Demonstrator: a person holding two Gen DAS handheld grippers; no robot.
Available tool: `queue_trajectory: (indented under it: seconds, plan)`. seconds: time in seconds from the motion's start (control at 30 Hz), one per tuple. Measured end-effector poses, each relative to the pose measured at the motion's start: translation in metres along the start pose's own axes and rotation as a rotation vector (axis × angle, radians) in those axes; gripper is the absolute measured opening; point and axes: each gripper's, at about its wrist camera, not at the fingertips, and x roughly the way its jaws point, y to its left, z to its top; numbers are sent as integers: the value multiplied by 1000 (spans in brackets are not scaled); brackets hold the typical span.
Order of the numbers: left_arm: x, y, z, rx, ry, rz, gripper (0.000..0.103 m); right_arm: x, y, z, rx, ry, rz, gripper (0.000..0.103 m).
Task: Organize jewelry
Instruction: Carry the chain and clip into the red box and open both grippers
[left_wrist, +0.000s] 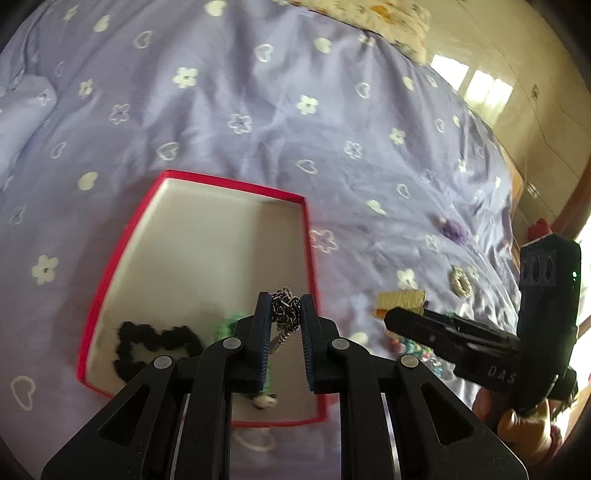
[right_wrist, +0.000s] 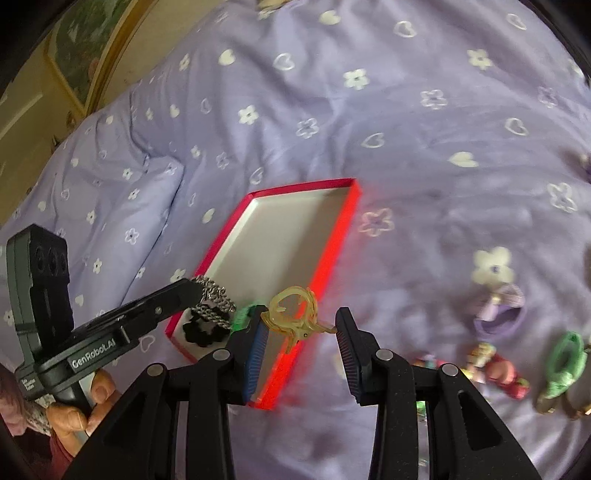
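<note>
A red box (left_wrist: 122, 258) with a white inside lies on the purple bedspread; it also shows in the right wrist view (right_wrist: 332, 240). It holds a black fuzzy hair tie (left_wrist: 155, 347) and a green item (left_wrist: 229, 325). My left gripper (left_wrist: 286, 314) is shut on a silver chain (left_wrist: 284, 308) above the box's near right part; the chain shows in the right wrist view (right_wrist: 214, 302) too. My right gripper (right_wrist: 301, 325) stands wide apart, with a yellow hair clip (right_wrist: 295, 314) between its fingers over the box's right rim, resting against the left finger (right_wrist: 258, 343).
Loose jewelry lies on the bedspread right of the box: a purple scrunchie (right_wrist: 498, 310), a green hair tie (right_wrist: 565, 365), a colourful bead bracelet (right_wrist: 498, 369), a pearl ring (left_wrist: 460, 282) and a gold comb (left_wrist: 400, 301). A wardrobe stands beyond the bed.
</note>
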Motion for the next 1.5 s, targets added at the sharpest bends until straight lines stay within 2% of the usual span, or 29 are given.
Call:
queue_trajectory:
  seconds: [0.33, 0.8, 1.1, 1.5]
  plan:
    - [10, 49, 11, -49, 4, 59, 13, 56, 34, 6, -68, 85, 18, 37]
    - [52, 88, 12, -92, 44, 118, 13, 116, 38, 16, -120, 187, -47, 38]
    - [64, 100, -4, -119, 83, 142, 13, 126, 45, 16, -202, 209, -80, 38]
    - [67, 107, -10, -144, 109, 147, 14, 133, 53, 16, -237, 228, -86, 39]
